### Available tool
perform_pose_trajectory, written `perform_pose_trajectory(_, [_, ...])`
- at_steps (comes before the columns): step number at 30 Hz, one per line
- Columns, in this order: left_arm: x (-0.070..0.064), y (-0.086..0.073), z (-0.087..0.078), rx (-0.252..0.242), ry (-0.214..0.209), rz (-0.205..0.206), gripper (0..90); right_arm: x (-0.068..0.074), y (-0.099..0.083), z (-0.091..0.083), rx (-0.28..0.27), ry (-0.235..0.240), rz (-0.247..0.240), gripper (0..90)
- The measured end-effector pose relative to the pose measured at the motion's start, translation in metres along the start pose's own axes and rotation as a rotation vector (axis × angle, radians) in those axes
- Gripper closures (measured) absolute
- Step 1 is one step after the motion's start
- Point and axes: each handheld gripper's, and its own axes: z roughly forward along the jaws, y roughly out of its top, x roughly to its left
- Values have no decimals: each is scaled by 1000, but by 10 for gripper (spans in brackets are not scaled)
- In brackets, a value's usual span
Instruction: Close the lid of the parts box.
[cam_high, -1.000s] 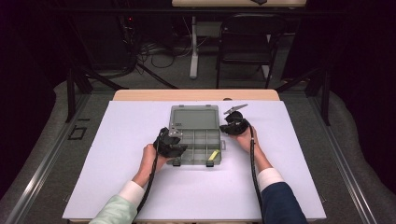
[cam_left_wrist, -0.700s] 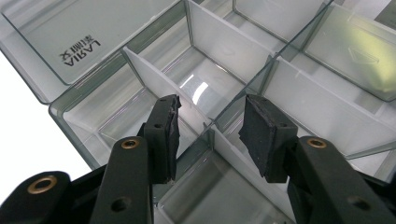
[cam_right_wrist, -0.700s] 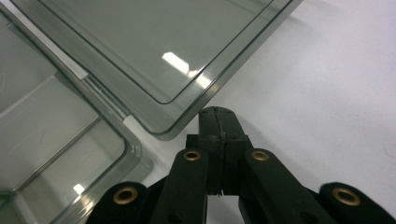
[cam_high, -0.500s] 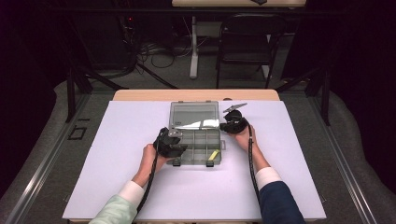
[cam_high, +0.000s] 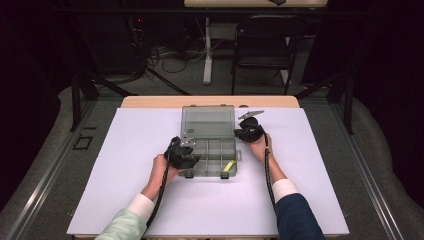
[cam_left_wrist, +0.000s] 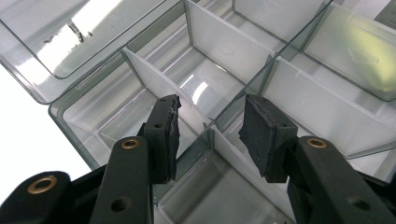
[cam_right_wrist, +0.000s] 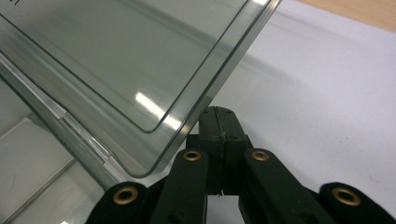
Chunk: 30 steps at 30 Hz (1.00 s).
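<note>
Item: clear compartment box (cam_high: 210, 150), near the middle of the white table (cam_high: 125, 150), between the two hands.
Lid (cam_high: 208, 120): now laid back flat behind the tray; half a second ago it stood partly raised and caught the light.
Right gripper (cam_high: 248, 131): jaws pressed together with nothing between them, tips just beside the lid's corner (cam_right_wrist: 205, 105); it has moved back with the lid.
Left gripper (cam_left_wrist: 210, 133): jaws spread apart, poised above the dividers (cam_left_wrist: 159, 84) at the tray's front left; position unchanged.
Contents: compartments look empty; small yellow piece (cam_high: 228, 166) at the front right.
Meaning: opening appears finished; the tray is ready for work inside.
</note>
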Motion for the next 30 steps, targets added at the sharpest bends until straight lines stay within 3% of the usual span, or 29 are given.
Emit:
perform_pose_trajectory(8, [0,0,0,1,1,1,564,1,3,-3,-37,-21,-12,900])
perform_pose_trajectory(12, [0,0,0,0,0,0,563,-1,5,-4,-46,-10,8,900])
perform_pose_trajectory(13, [0,0,0,1,1,-1,563,-2,6,-3,-76,-6,13,900])
perform_pose_trajectory(21, [0,0,0,-1,3,-2,563,-3,12,-6,-53,-16,-10,900])
perform_pose_trajectory(27, [0,0,0,0,3,0,563,-2,15,-9,-113,-8,-20,900])
perform_pose_trajectory(30, [0,0,0,1,3,0,563,-1,16,-11,-108,-16,-30,900])
